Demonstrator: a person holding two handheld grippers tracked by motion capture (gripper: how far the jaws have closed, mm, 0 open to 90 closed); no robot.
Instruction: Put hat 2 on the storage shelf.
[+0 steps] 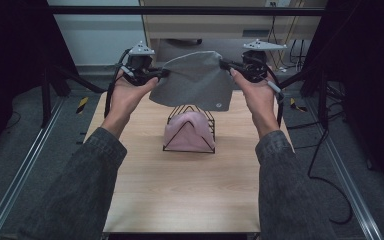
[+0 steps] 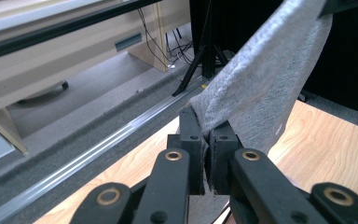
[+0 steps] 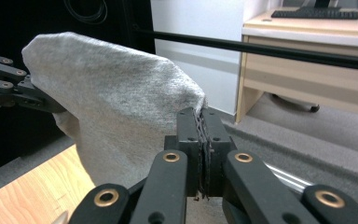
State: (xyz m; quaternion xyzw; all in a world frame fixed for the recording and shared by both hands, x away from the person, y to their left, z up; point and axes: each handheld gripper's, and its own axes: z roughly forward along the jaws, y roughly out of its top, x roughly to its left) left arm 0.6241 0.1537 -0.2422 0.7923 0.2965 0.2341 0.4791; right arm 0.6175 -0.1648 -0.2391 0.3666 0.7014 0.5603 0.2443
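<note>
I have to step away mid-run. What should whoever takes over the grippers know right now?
Left gripper: shut on one edge of the grey cloth.
Right gripper: shut on the opposite edge.
The cloth hangs spread between them, above the black wire rack at mid-table.
Done: a pink cloth is already draped over the rack.
Left, most likely: lower the grey cloth onto the rack and open both grippers.

Your right gripper (image 3: 204, 122) has its jaws clamped together on one edge of the grey cloth (image 3: 116, 102). The cloth hangs spread out above the wooden table (image 3: 32, 184). At its far corner your left gripper (image 3: 51, 106) pinches it too. Behind runs a black bar (image 3: 270, 49), with a desk (image 3: 317, 60) beyond.
</note>
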